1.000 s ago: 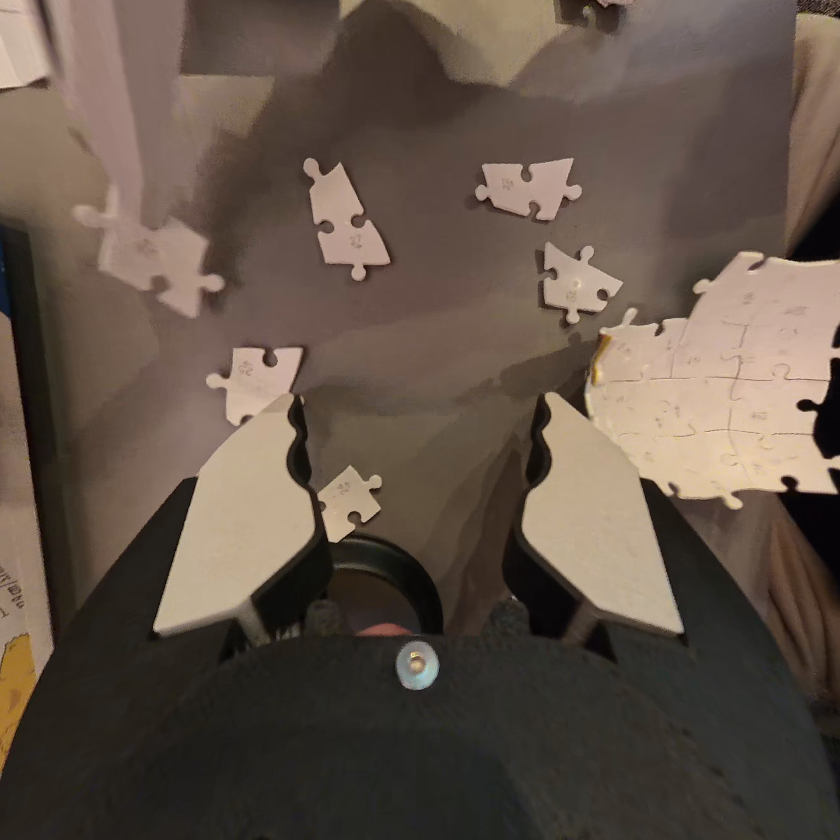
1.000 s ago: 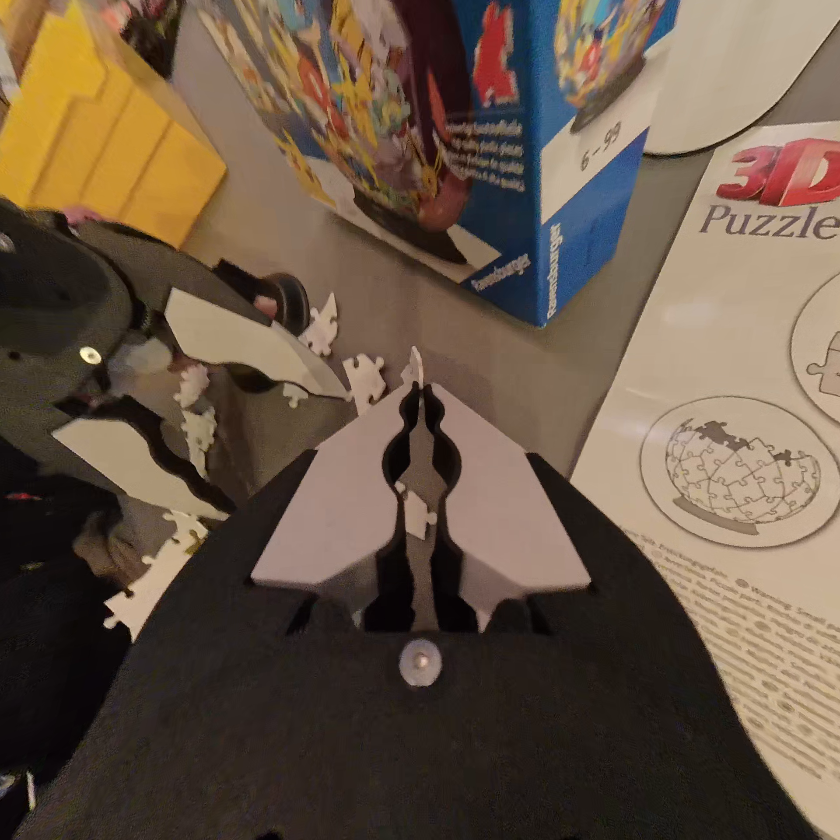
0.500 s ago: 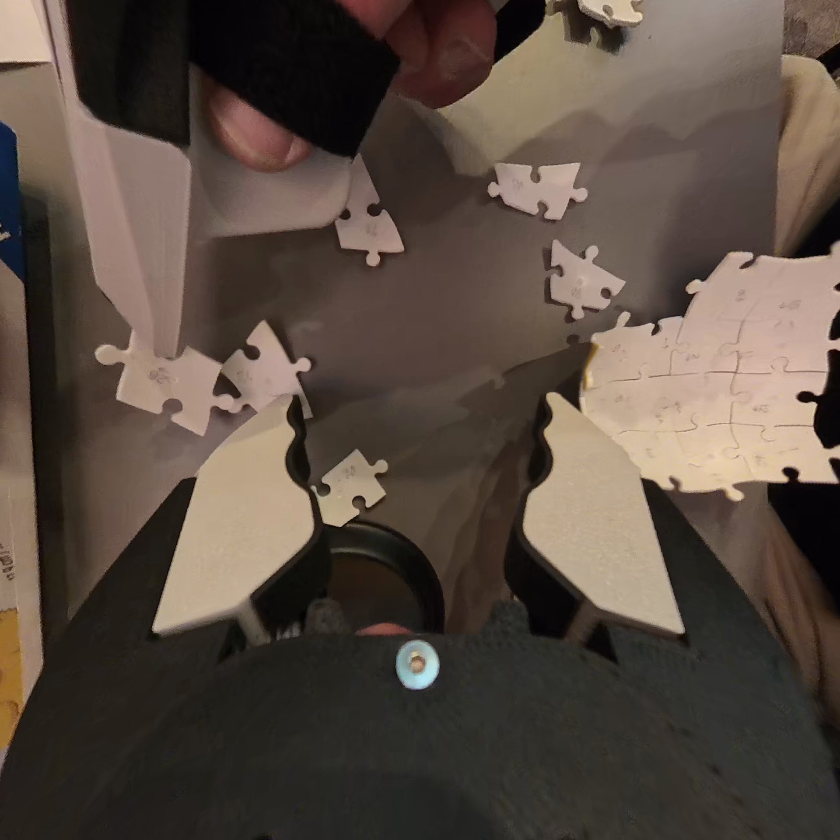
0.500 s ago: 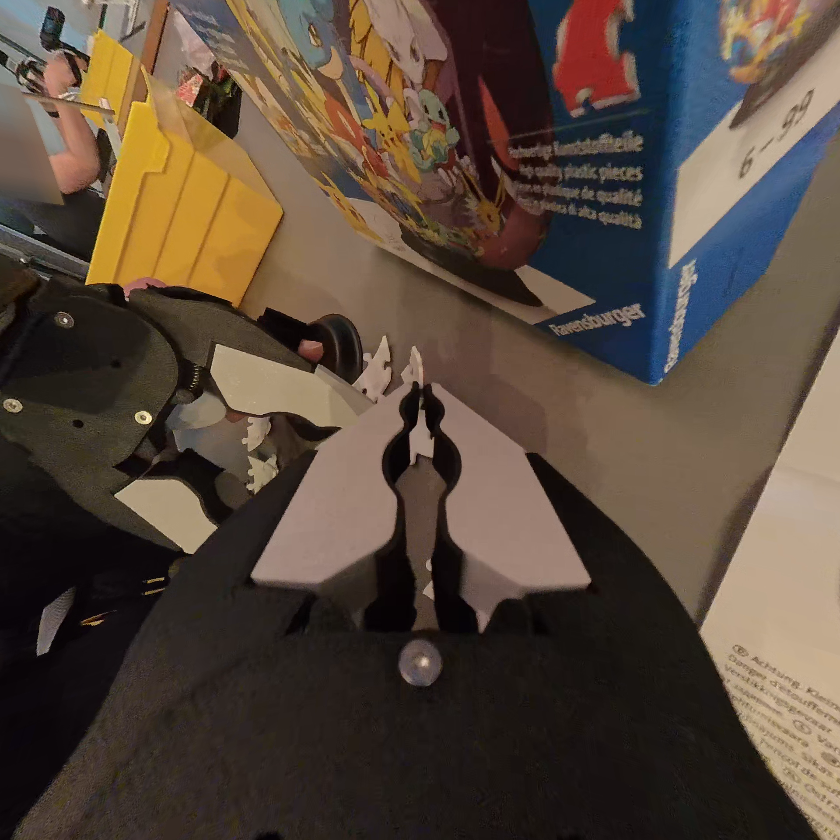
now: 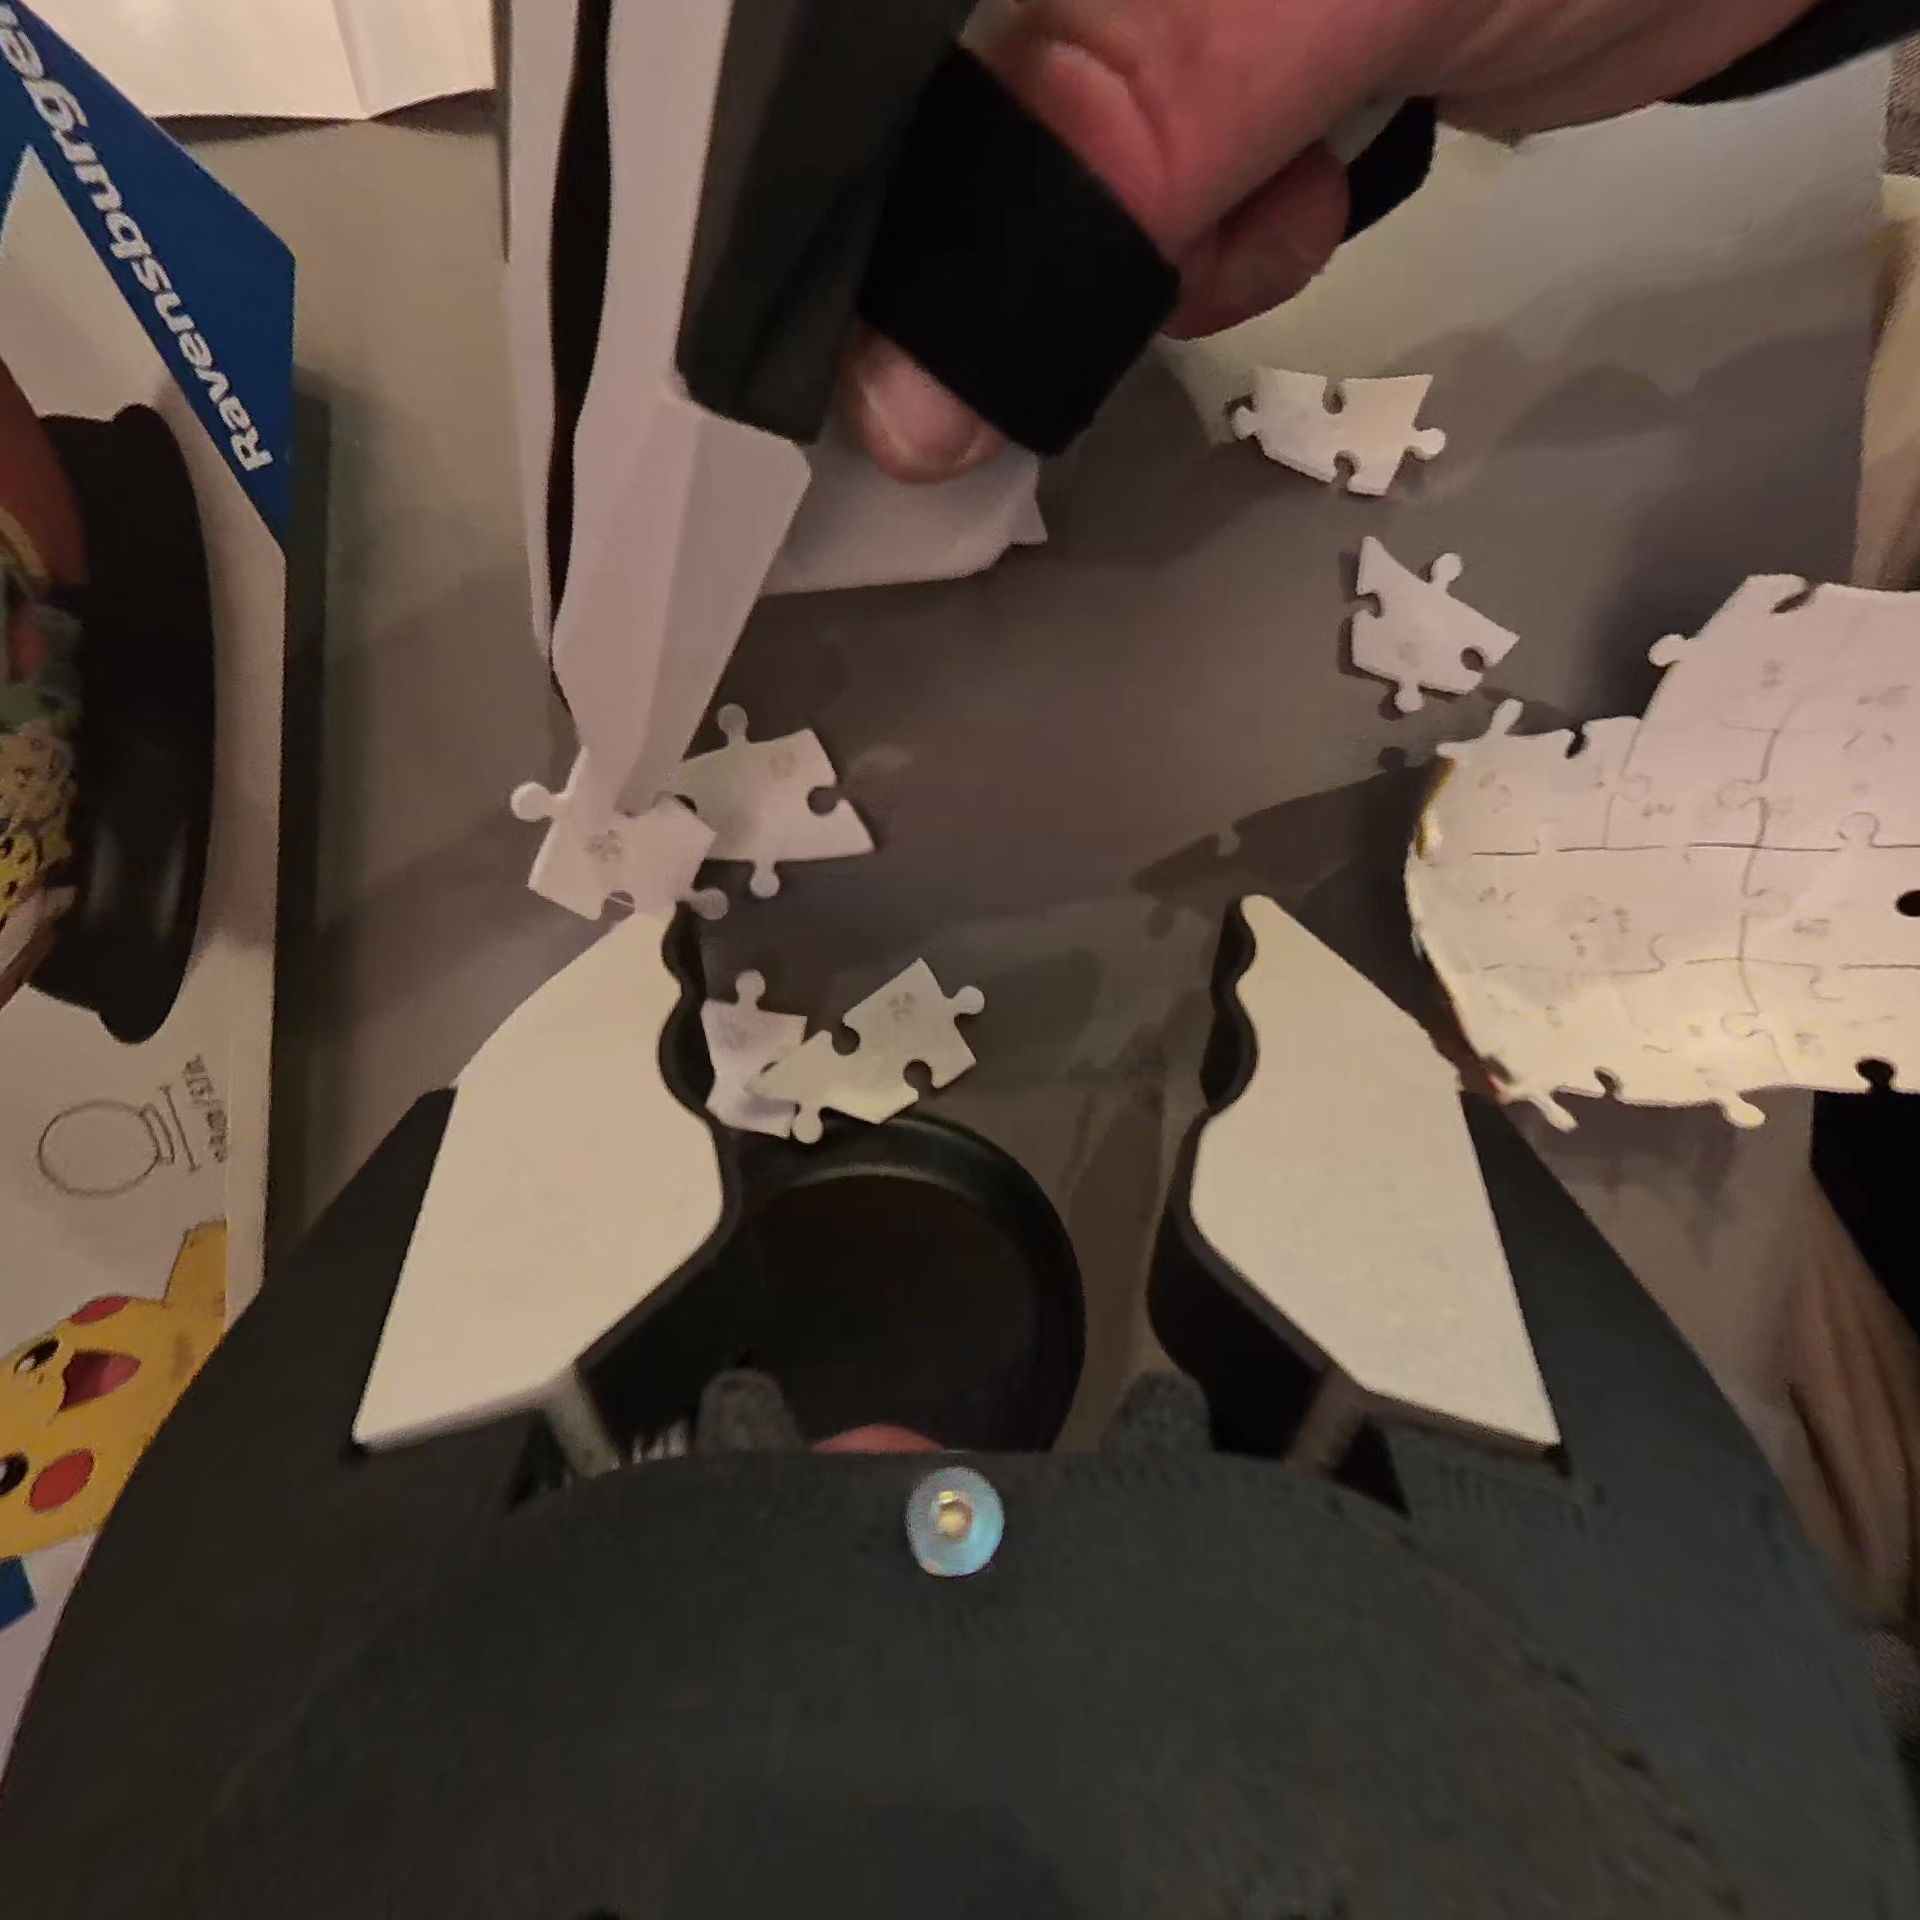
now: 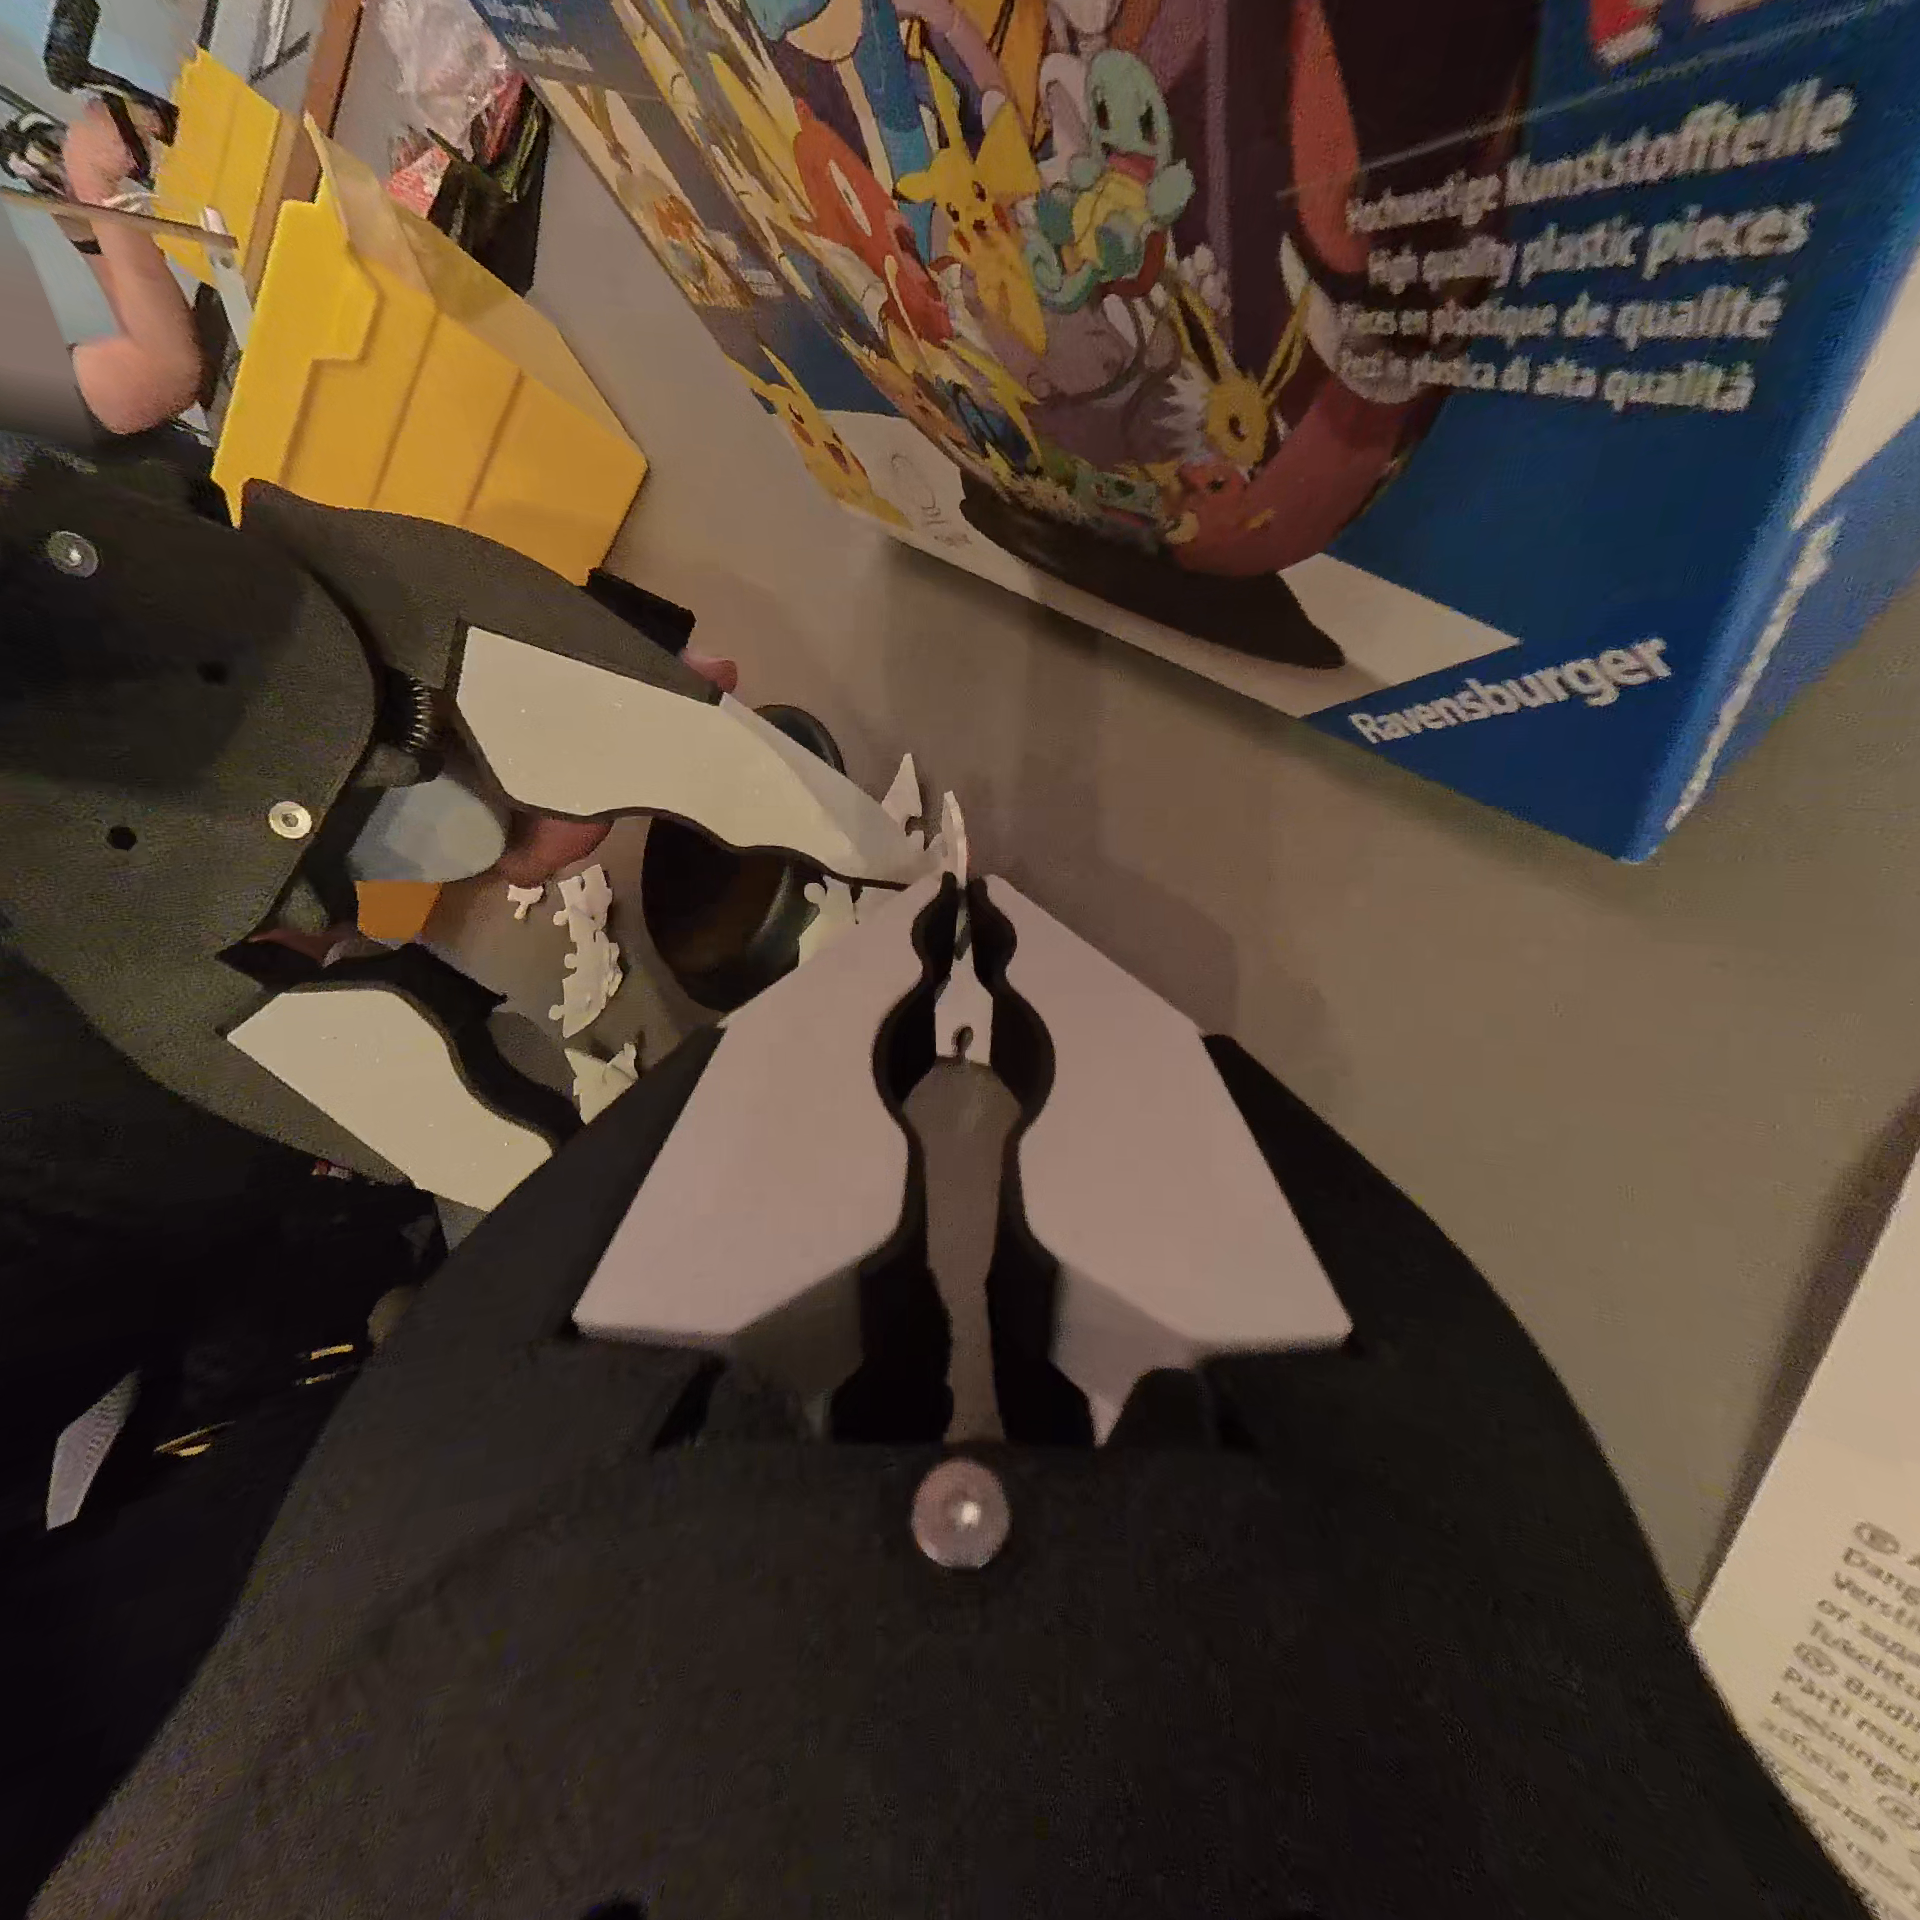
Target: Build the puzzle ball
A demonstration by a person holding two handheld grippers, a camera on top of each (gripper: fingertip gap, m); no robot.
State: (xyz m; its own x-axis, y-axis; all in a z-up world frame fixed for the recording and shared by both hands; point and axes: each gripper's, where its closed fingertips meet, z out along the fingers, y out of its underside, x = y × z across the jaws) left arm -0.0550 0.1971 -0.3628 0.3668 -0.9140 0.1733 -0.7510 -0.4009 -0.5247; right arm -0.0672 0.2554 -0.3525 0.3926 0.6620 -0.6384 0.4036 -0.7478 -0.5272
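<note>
A: Starting at the left of the left wrist view, what carries writing?

B: The blue puzzle box (image 5: 135, 582), lying on the grey table (image 5: 1039, 727). It has a white brand word on a blue band and cartoon figures in yellow, plus a small line drawing. I leave the words unread. In the right wrist view the same box (image 6: 1247, 364) shows several lines of white print, and a white instruction sheet (image 6: 1829, 1621) with small print sits at the far right.

A: And the loose pieces?

B: All white side up, with faint pencil-grey marks on their backs. The right gripper (image 5: 613, 800), held by a hand (image 5: 1174, 156), comes down from the top, its tips pressed together on one puzzle piece (image 5: 613, 852). That piece touches a neighbouring piece (image 5: 779, 800). In its own view the right gripper (image 6: 961, 894) is pinched on the piece's thin edge.

A: The left gripper?

B: The left gripper (image 5: 956, 935) has its fingers spread wide, holding nothing. Two overlapping pieces (image 5: 862, 1049) lie between them, just above a black round stand (image 5: 914, 1247).

A: Further right?

B: Two single pieces (image 5: 1340, 426) and (image 5: 1423, 623), then the partly built puzzle ball (image 5: 1683, 883): a curved white shell of joined pieces with knobbed edges, at the right edge, well apart from the pinched piece.
</note>
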